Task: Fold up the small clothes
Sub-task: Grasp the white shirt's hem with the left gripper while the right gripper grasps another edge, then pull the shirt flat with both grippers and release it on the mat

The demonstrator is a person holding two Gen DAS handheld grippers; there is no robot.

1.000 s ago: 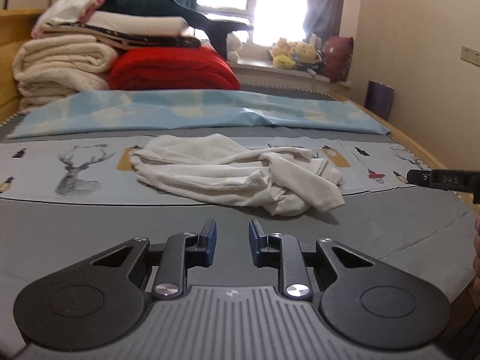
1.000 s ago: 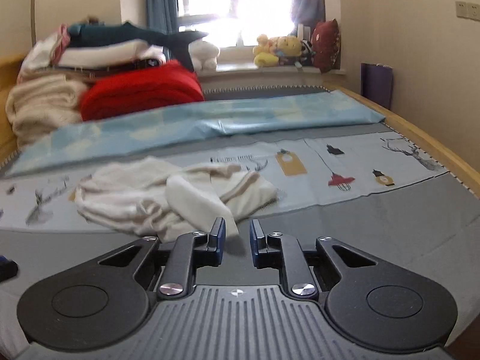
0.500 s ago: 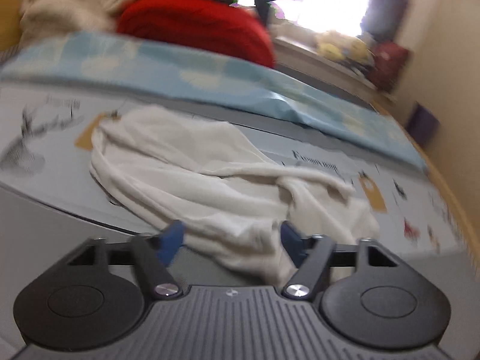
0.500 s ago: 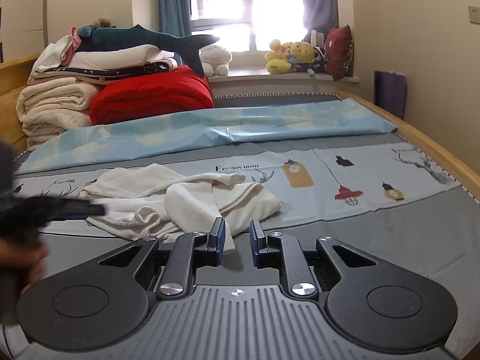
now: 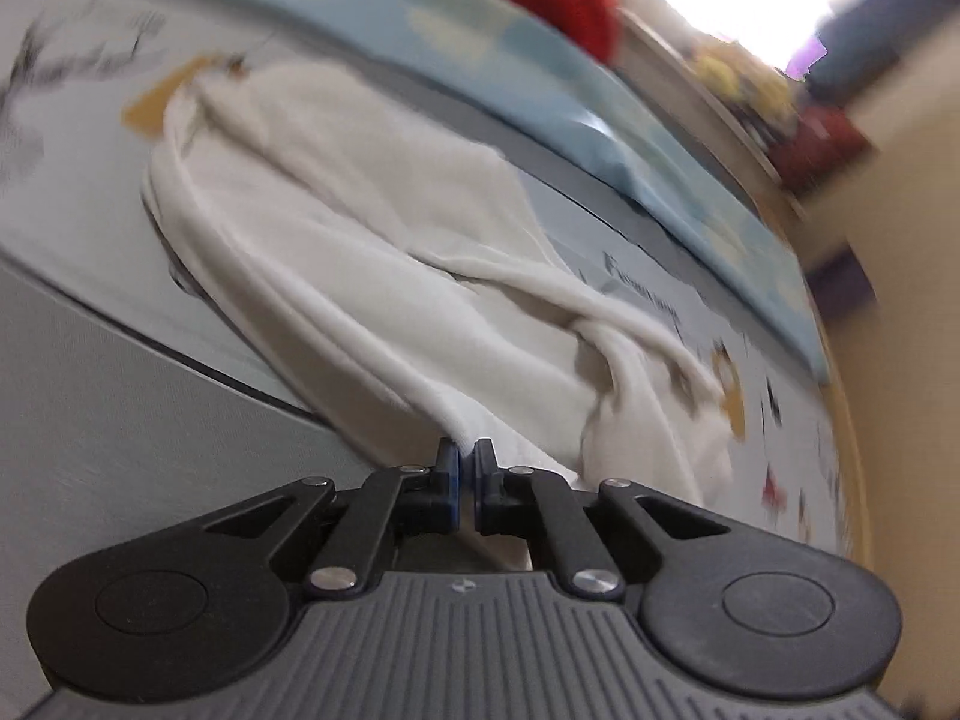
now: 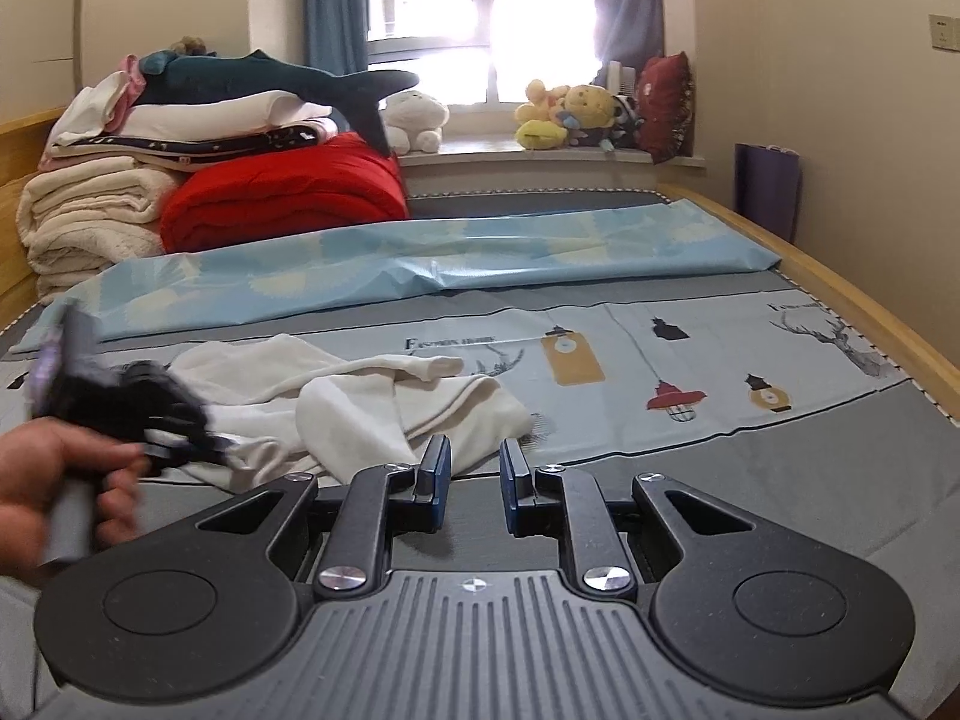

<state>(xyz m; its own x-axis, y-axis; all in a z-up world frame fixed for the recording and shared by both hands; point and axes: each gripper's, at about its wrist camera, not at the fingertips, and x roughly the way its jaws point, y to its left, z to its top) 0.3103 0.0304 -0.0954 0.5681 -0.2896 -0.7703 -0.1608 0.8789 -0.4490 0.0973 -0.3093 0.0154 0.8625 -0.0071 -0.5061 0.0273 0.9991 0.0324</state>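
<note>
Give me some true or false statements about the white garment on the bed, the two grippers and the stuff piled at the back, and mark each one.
1. The left gripper is closed on the near edge of the white garment. True; its jaws have just been closing, with cloth between the pads.
2. The right gripper grips the garment too. False: its jaws stand apart with nothing between them, short of the cloth.
3. The garment is neatly folded. False: it lies crumpled on the printed sheet.
4. A red quilt sits at the back beside stacked cream blankets. True.
5. The plush toys lie on the garment. False: they are on the windowsill.
</note>
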